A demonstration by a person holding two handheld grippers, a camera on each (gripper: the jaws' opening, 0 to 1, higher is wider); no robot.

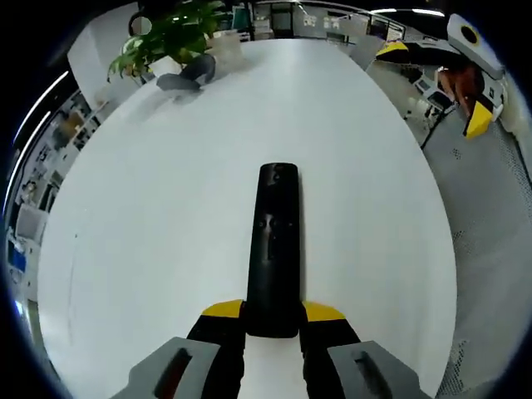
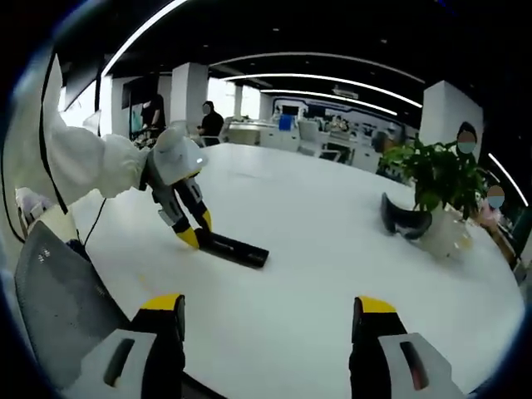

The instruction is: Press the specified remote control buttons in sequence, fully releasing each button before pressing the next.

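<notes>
Lying flat on the white oval counter (image 1: pixel 166 216), the long black plastic remote control (image 1: pixel 273 249) has its near end clamped between the yellow-tipped left tongs (image 1: pixel 273 312). The right tongs (image 2: pixel 270 306) hover wide apart above the counter's edge, holding nothing, well apart from the remote; a potted green plant (image 2: pixel 439 179) stands at the far side.

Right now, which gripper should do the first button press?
Right. The left gripper is shut on the remote's near end, steadying it on the white table. The right gripper is open, holding nothing, facing the remote from a distance.
</notes>
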